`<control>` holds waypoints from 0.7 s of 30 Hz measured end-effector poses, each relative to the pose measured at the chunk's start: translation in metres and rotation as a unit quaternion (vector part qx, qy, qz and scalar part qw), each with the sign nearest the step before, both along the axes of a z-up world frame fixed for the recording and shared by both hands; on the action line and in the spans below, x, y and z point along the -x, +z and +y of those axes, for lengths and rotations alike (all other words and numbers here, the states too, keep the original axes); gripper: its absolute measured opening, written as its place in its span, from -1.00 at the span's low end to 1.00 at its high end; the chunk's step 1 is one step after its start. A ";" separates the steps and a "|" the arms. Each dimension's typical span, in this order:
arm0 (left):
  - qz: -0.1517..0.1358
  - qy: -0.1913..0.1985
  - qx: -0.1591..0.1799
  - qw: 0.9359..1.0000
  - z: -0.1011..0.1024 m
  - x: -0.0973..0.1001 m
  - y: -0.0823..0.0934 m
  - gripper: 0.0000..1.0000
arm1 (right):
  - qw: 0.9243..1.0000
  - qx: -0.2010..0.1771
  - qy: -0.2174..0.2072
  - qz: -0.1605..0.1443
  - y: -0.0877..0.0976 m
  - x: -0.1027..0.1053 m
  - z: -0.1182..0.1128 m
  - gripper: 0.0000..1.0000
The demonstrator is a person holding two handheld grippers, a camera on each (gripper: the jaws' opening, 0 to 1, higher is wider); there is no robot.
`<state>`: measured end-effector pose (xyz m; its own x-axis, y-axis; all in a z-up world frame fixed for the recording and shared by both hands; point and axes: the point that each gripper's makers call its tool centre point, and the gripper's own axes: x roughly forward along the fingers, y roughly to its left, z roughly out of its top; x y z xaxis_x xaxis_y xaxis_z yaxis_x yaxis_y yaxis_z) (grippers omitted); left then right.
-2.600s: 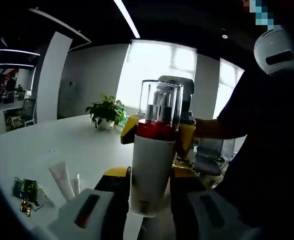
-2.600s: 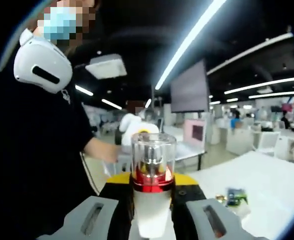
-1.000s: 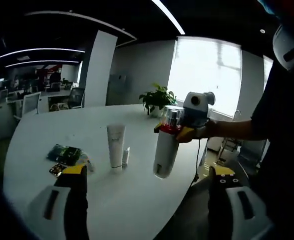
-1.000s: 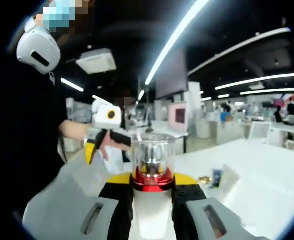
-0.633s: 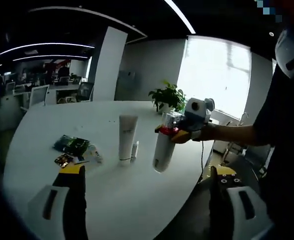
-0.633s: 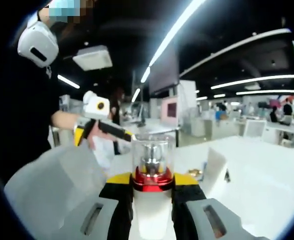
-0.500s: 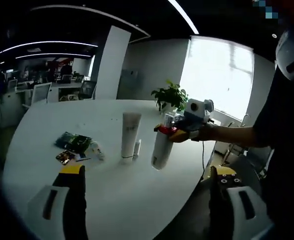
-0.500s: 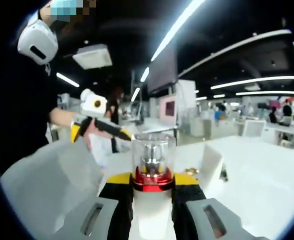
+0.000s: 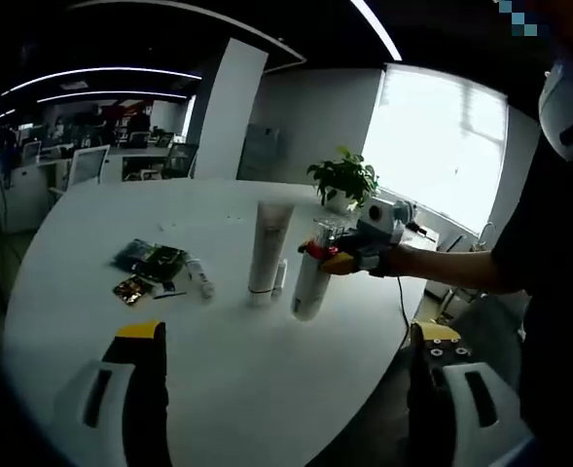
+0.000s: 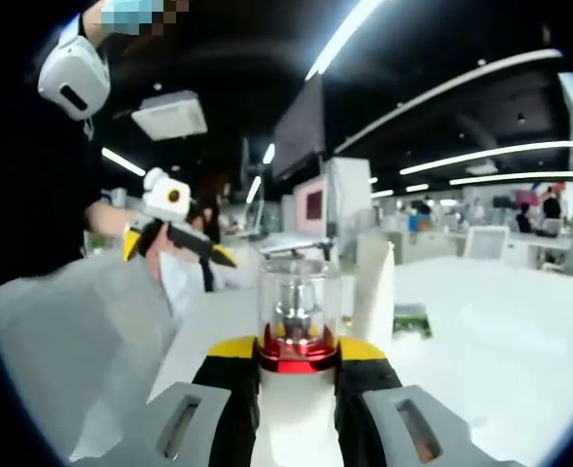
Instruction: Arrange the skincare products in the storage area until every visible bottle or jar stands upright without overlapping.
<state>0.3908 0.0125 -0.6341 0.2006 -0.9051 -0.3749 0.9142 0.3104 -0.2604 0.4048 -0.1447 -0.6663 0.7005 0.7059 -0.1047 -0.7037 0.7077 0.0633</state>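
No readable text; print on white tube too blurred.

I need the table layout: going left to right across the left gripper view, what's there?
Green packets → small white tube lying flat → tall white tube standing → pump bottle → right hand-held gripper holding it.

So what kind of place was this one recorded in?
Most likely an open-plan office: a large white meeting table, desks and office chairs in the background, long ceiling strip lights, and a potted plant by the window.

White bottle with red collar, clear cap; white table.
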 end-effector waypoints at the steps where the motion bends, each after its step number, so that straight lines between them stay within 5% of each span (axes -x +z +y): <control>1: 0.001 0.000 -0.002 1.000 0.000 -0.001 -0.001 0.98 | 1.000 -0.001 0.000 0.001 -0.002 -0.002 -0.002 -0.61; 21: 0.020 -0.007 -0.027 0.999 -0.006 -0.015 -0.023 0.97 | 1.000 0.008 -0.008 -0.013 -0.012 -0.046 -0.043 -0.60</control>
<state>0.4056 0.0061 -0.6568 0.1730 -0.8855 -0.4313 0.9078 0.3132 -0.2789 0.4511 -0.1878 -0.6785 0.7139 0.6933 -0.0983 -0.6939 0.7193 0.0333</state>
